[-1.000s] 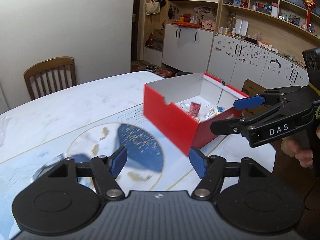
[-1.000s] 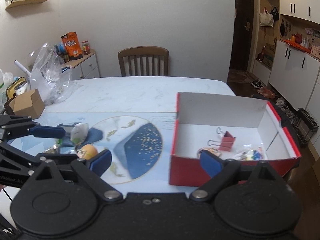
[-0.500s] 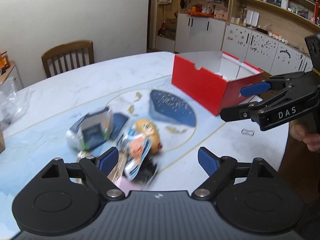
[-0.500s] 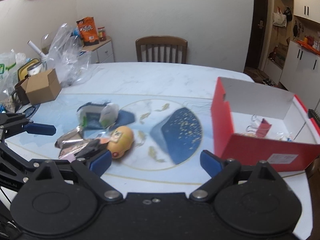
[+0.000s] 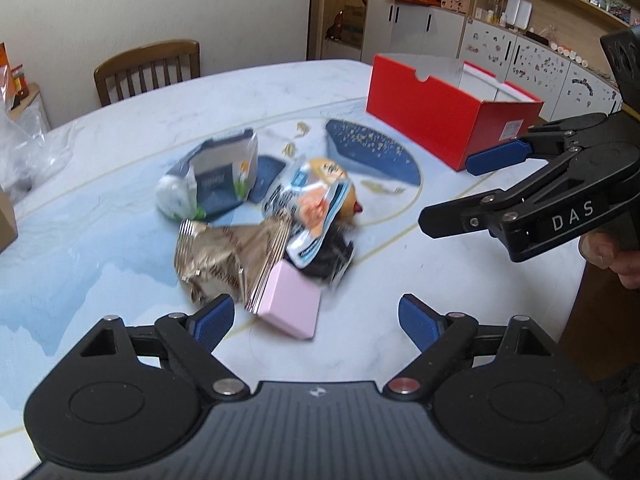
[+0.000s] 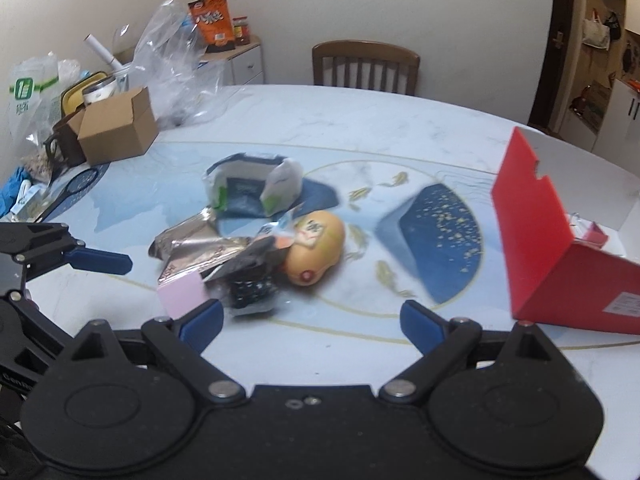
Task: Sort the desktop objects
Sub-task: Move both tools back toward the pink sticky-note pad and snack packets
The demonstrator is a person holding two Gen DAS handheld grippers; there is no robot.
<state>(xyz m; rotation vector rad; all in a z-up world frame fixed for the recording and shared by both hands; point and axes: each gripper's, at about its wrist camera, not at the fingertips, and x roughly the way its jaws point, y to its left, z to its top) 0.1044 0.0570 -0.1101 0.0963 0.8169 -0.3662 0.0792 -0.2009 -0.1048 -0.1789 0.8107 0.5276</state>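
Desktop objects are found heaped near the middle of the marble table (image 5: 120,92), well apart from the red box (image 5: 444,116) that stands open-topped at the far right and is judged to be the receptacle. Within the heap, ordered by size, are noted a crumpled silver foil wrapper (image 5: 224,256), a white and blue pouch (image 5: 216,176) behind it, a printed snack packet (image 5: 308,208) draped over a yellow egg-shaped toy (image 6: 316,244), a dark item (image 5: 332,256) too blurred to identify, and a pink block (image 5: 290,304) at the near edge. The left gripper (image 5: 314,320) is seen with its jaws spread wide, having just been opening, and nothing is held; the pink block lies just ahead of it, nearer the left finger than the right, with the table bare under the rest of the gap. The right gripper (image 6: 310,320) is likewise spread wide and empty, the dark item and the yellow toy lying ahead of it, toward its left finger. The pink block is judged nearer to the left gripper than to the right. Its long axis appears to run obliquely, from far left to near right in the left wrist view, so a slight roll of that wrist may be called for before the jaws are closed across its short sides. Contact with the foil wrapper, which touches the block, is a risk.
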